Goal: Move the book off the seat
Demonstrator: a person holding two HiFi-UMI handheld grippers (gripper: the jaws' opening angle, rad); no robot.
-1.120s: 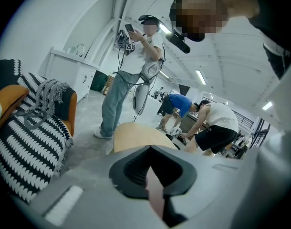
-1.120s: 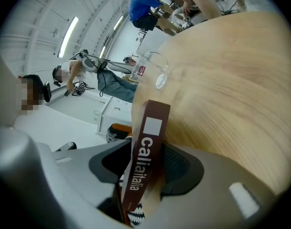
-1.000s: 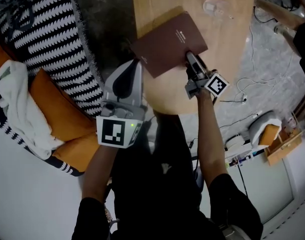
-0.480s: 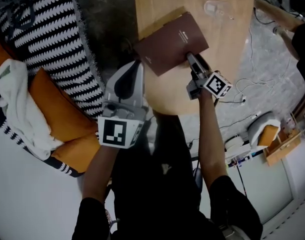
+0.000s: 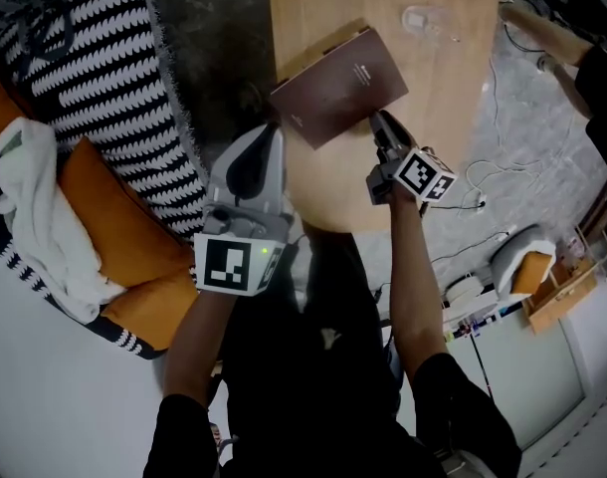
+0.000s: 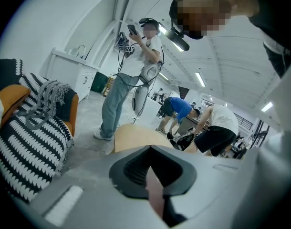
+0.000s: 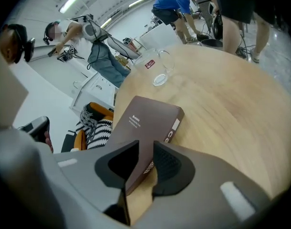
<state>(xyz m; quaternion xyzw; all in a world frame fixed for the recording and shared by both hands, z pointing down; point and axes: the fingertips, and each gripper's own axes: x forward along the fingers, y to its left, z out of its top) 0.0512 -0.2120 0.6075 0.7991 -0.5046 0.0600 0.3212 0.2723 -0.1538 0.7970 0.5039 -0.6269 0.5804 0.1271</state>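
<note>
- The book [image 5: 338,86] is off the seat: a brown hardback lying slantwise on the pale wooden desk [image 5: 453,118], near its rounded end.
- One of its corners sits right at the desk's edge on the sofa side.
- The right gripper [image 5: 379,119] comes in at the corner nearest the person, pointing steeply down.
- In the right gripper view, that corner fills the gap between the two dark pads, with the spine's print showing between them.
- Those jaws have just been closing and are now clamped on the book.
- Bare wood shows under the gripped corner, while the far end of the book rests on the desk.
- The left gripper [image 5: 269,132] hangs beside the desk's edge, well clear of the book and above the grey floor [image 5: 219,38].
- The left gripper view shows its jaws together with nothing between them.
- Further along the desk a clear glass mug [image 5: 428,16] stands apart from the book.
- Off to the left is the orange sofa [image 5: 119,232].
- A black-and-white striped blanket [image 5: 95,78] is draped over it, with a white cloth [image 5: 35,217] heaped beside the blanket.
- In the left gripper view, a person [image 6: 131,80] stands beyond the desk, holding a device up.
</note>
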